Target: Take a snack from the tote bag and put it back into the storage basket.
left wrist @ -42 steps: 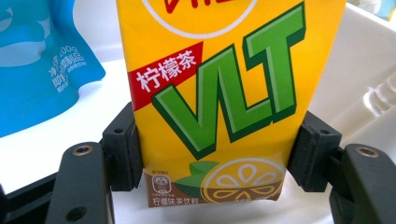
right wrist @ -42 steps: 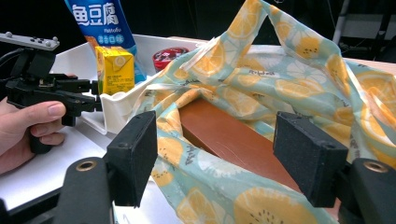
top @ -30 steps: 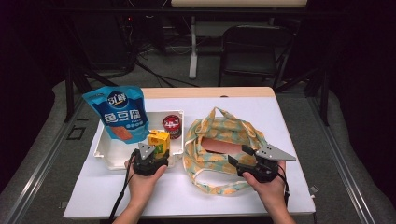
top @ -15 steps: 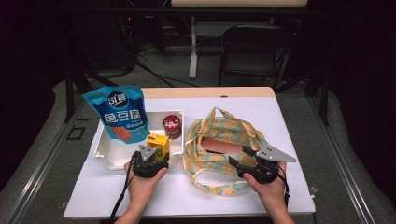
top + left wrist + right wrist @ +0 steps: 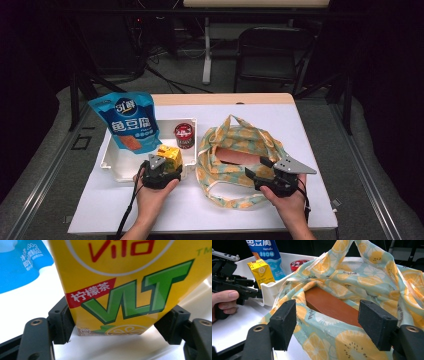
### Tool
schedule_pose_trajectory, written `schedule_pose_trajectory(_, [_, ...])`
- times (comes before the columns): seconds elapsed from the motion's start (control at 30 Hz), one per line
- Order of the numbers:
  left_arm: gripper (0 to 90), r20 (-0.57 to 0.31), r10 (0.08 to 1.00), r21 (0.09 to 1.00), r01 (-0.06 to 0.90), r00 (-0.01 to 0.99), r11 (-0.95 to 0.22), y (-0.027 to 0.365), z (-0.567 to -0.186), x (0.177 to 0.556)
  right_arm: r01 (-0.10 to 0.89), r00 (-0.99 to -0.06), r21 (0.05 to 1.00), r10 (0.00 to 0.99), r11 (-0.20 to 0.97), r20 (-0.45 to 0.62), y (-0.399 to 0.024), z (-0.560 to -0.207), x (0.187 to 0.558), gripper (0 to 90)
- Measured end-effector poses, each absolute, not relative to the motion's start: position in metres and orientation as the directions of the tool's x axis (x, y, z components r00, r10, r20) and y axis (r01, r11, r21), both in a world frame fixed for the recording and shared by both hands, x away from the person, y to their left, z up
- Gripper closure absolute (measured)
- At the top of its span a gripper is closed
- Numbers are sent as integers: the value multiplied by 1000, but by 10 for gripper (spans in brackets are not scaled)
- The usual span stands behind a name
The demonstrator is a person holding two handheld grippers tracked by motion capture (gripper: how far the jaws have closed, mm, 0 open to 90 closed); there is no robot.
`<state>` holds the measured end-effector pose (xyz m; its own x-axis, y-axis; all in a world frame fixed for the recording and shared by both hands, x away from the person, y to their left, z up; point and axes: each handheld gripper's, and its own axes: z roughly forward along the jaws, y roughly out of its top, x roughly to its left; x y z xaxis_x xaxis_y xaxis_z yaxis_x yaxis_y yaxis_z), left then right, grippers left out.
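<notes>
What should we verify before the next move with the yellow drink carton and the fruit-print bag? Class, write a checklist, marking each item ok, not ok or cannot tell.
1. Yellow carton sits between the jaws of the left gripper: ok.
2. Firm grip on the carton: cannot tell; the jaws have just been opening, with the pads close at its sides.
3. Carton upright in the white tray: ok.
4. Bag mouth open: ok; a brown box lies inside.
5. Right gripper open and holding nothing: ok.
6. Room left in the bag beside the box: cannot tell.
</notes>
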<state>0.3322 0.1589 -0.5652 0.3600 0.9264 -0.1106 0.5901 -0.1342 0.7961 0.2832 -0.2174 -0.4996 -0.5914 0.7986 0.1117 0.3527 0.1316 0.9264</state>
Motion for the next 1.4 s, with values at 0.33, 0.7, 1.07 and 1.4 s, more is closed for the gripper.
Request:
schedule_pose_trajectory(0.33, [237, -140, 893, 819, 557, 428, -138, 173, -561, 320, 353, -593, 926, 798, 136, 109, -216, -501, 284, 312])
schedule_pose_trajectory(0.7, [342, -155, 861, 832, 534, 485, -151, 200, -551, 305, 353, -598, 925, 794, 140, 109, -216, -502, 284, 305])
schedule_pose_trajectory(1.07, [900, -159, 894, 819, 562, 419, -118, 208, -548, 316, 356, -595, 924, 796, 137, 112, -216, -503, 284, 305])
schedule_pose_trajectory(1.4, [899, -223, 873, 812, 578, 434, -80, 217, -549, 331, 362, -594, 922, 797, 141, 111, -216, -504, 284, 308])
